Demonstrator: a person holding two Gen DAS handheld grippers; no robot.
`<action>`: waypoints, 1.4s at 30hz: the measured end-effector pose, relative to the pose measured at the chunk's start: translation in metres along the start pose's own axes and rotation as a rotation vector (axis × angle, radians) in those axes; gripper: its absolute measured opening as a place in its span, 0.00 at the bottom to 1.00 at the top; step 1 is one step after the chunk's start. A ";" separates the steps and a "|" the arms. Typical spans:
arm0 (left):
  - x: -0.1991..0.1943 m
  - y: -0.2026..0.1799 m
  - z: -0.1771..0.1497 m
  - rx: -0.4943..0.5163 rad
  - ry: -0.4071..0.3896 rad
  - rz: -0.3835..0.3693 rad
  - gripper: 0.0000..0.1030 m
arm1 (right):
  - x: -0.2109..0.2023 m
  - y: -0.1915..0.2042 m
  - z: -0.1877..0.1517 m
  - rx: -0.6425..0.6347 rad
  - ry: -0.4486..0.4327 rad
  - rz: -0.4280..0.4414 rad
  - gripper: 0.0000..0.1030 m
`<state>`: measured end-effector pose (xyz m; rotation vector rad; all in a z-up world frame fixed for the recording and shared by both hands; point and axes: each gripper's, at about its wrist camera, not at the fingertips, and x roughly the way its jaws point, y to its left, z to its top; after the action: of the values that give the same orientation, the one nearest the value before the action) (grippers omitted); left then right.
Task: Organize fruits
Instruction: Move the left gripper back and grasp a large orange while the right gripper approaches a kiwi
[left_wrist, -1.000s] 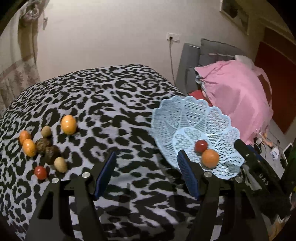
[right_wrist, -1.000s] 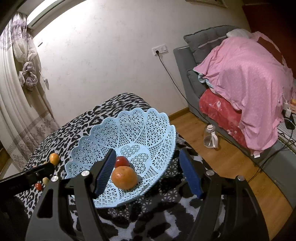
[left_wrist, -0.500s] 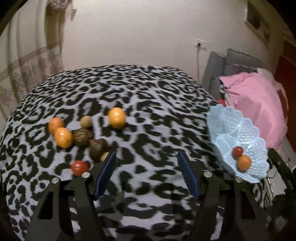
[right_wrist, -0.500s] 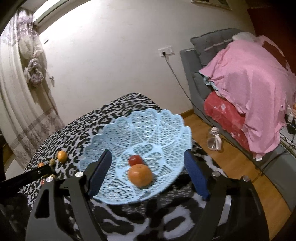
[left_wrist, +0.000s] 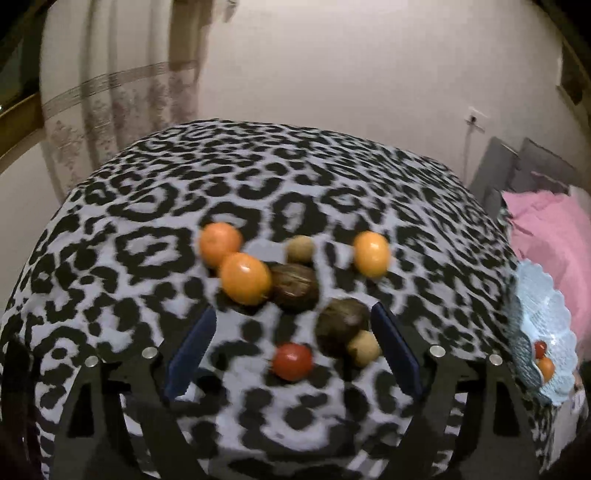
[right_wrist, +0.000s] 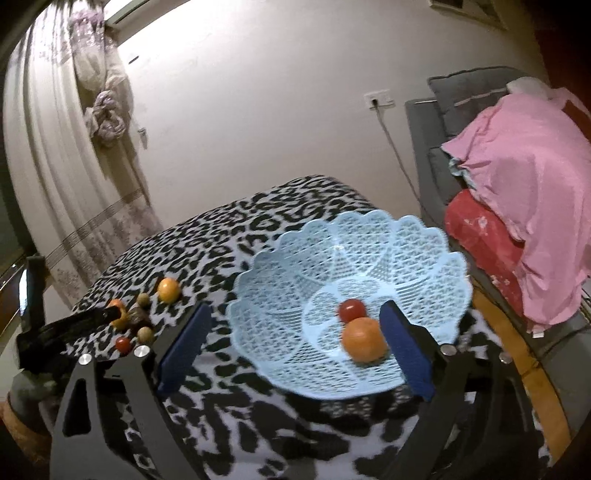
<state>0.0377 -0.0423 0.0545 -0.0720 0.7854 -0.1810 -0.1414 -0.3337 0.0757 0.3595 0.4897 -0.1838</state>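
I am widening the empty left tongs (left_wrist: 291, 350) over the small, smooth, roll-prone red fruit (left_wrist: 291, 361) beside the brown fruit (left_wrist: 341, 326), judging a gentle across-the-middle grip best, while the right tongs (right_wrist: 295, 347) are opening empty too.

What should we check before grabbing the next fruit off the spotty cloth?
1. Left tool empty: ok, its jaws are opening with nothing pressed between them.
2. Red fruit lined up between the fingers: ok.
3. Neighbours clear: not ok, a dark brown fruit and a small tan one sit close.
4. Blue basket has room: ok, it holds only an orange and a red fruit.
5. Right tool empty: ok, jaws opening.
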 end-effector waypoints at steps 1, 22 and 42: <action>0.003 0.005 0.001 -0.012 0.004 0.006 0.84 | 0.002 0.005 -0.001 -0.010 0.012 0.012 0.92; 0.054 0.041 0.023 -0.122 0.068 -0.008 0.59 | 0.029 0.075 -0.024 -0.212 0.139 0.105 0.92; 0.027 0.061 0.004 -0.166 -0.022 -0.115 0.39 | 0.059 0.122 -0.029 -0.300 0.190 0.137 0.92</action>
<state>0.0674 0.0129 0.0306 -0.2761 0.7736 -0.2233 -0.0712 -0.2156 0.0590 0.1162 0.6679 0.0579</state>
